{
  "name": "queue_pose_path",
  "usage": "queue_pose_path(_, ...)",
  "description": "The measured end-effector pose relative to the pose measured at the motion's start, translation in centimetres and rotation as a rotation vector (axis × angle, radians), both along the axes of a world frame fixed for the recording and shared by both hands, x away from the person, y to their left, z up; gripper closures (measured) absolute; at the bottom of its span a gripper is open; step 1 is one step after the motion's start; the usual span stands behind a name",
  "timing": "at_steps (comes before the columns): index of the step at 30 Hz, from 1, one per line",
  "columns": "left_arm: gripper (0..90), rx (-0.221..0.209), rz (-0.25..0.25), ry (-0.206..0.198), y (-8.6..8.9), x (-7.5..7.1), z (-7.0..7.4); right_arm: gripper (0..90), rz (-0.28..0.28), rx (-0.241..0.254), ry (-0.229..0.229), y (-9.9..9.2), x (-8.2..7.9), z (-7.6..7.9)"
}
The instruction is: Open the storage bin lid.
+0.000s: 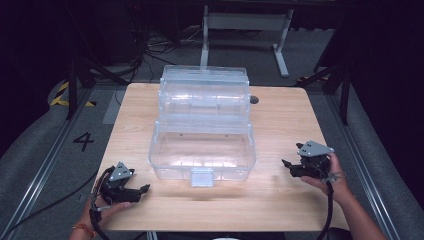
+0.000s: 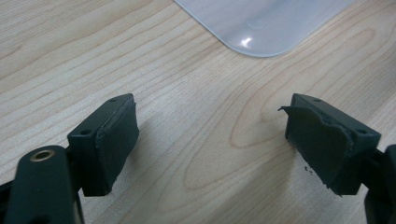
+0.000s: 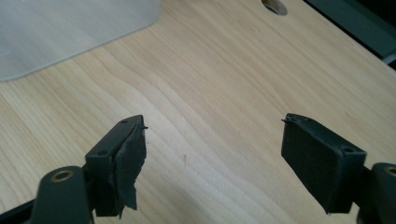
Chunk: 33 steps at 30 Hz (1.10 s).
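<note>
Both tongs, left [image 1: 145, 188] and right [image 1: 285, 163], are standing wide open, gripping nothing. I am flanking the clear box [image 1: 202, 155] at mid-desk [image 1: 280, 200]: probably light, stiff, slippery; grip its latch [image 1: 202, 177] or rim.

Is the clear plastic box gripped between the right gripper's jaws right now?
No: in the right gripper view the right gripper has its jaws wide apart over bare table, with the clear plastic box off to the side.

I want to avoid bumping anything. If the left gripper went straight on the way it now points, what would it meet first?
Probably the clear plastic box: the left gripper stands open over bare wooden table, with the box's rounded corner ahead, slightly right. Depth is hard to judge.
</note>
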State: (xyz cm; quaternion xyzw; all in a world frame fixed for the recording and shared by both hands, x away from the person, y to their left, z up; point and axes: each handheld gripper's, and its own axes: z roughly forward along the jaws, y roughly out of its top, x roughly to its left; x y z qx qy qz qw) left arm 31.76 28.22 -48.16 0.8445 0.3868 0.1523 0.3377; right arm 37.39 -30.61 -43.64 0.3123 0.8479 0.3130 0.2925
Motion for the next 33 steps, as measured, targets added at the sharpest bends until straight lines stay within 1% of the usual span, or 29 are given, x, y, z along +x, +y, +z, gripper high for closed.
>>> queue_pose_path(2,17.7,0.005,-0.001,-0.005,0.0,0.0,0.0,22.5,-0.011,0.011,0.007,-0.4,-0.4,-0.4)
queue_pose_path(3,17.7,0.001,0.000,-0.001,0.0,0.0,0.0,22.1,-0.017,0.014,0.011,-0.6,-0.5,-0.5)
queue_pose_path(4,17.7,0.000,0.001,0.000,0.0,0.0,0.0,21.3,-0.026,0.027,0.026,-0.8,-0.6,-0.7)
queue_pose_path(5,17.7,0.000,0.001,0.000,0.0,0.0,0.0,21.2,-0.037,0.054,0.054,-1.2,-0.7,-0.7)
queue_pose_path(6,17.7,0.000,0.001,0.000,0.0,0.0,0.0,21.3,-0.044,0.069,0.066,-1.4,-0.7,-0.8)
queue_pose_path(7,17.7,0.000,0.001,0.000,0.0,0.0,0.0,21.5,-0.075,0.093,0.101,-2.0,-0.8,-0.9)
queue_pose_path(8,17.7,0.000,0.002,0.000,0.0,0.0,0.0,21.5,-0.075,0.093,0.101,-2.0,-0.8,-0.9)
queue_pose_path(9,17.7,0.000,0.002,0.000,0.0,0.0,0.0,22.0,-0.090,0.101,0.115,-2.3,-0.8,-1.0)
queue_pose_path(11,17.7,0.000,0.002,0.000,0.0,0.0,0.0,24.4,-0.112,0.121,0.117,-2.9,-1.0,-1.3)
queue_pose_path(12,17.7,0.000,0.002,0.000,0.0,0.0,0.0,24.6,-0.121,0.115,0.106,-3.2,-1.1,-1.6)
queue_pose_path(14,17.7,0.000,0.002,0.000,0.0,0.0,0.0,24.2,-0.135,0.103,0.107,-3.5,-1.4,-2.1)
queue_pose_path(15,17.6,0.001,0.003,0.000,0.0,0.0,0.0,24.2,-0.133,0.109,0.108,-3.9,-1.8,-2.5)
queue_pose_path(16,17.6,0.001,0.004,0.000,0.0,0.0,0.0,24.2,-0.133,0.109,0.108,-3.9,-1.8,-2.5)
queue_pose_path(17,17.5,0.001,0.004,0.000,0.0,0.0,0.0,23.9,-0.141,0.097,0.103,-4.2,-2.1,-2.9)
queue_pose_path(20,17.5,0.002,0.004,0.000,0.0,0.0,0.0,23.7,-0.145,0.100,0.099,-4.5,-2.5,-3.2)
queue_pose_path(22,17.5,0.002,0.006,0.001,0.0,0.0,0.0,23.5,-0.151,0.112,0.108,-4.9,-2.7,-3.7)
queue_pose_path(23,17.5,0.002,0.006,0.001,0.0,0.0,0.0,22.6,-0.148,0.127,0.129,-5.0,-2.8,-4.0)
queue_pose_path(24,17.4,0.003,0.007,0.000,0.0,0.0,0.0,22.6,-0.149,0.134,0.132,-5.2,-2.9,-4.2)
queue_pose_path(25,17.4,0.002,0.008,0.001,0.0,0.0,0.0,22.1,-0.154,0.131,0.126,-5.4,-2.9,-4.5)
queue_pose_path(26,17.4,0.002,0.009,0.001,0.0,0.0,0.0,22.3,-0.158,0.147,0.121,-5.6,-3.0,-4.6)
queue_pose_path(28,17.4,0.006,0.015,0.000,0.0,-0.1,0.0,21.8,-0.166,0.181,0.128,-6.0,-3.1,-4.8)
queue_pose_path(29,17.3,0.005,0.019,-0.001,0.0,-0.1,0.0,20.6,-0.178,0.202,0.133,-6.1,-3.0,-4.9)
queue_pose_path(30,17.3,0.004,0.024,-0.001,0.0,-0.1,0.0,19.1,-0.192,0.211,0.145,-6.2,-2.9,-5.0)
queue_pose_path(33,17.4,0.005,0.028,-0.005,0.0,-0.1,0.0,19.1,-0.196,0.220,0.155,-6.3,-2.9,-5.0)
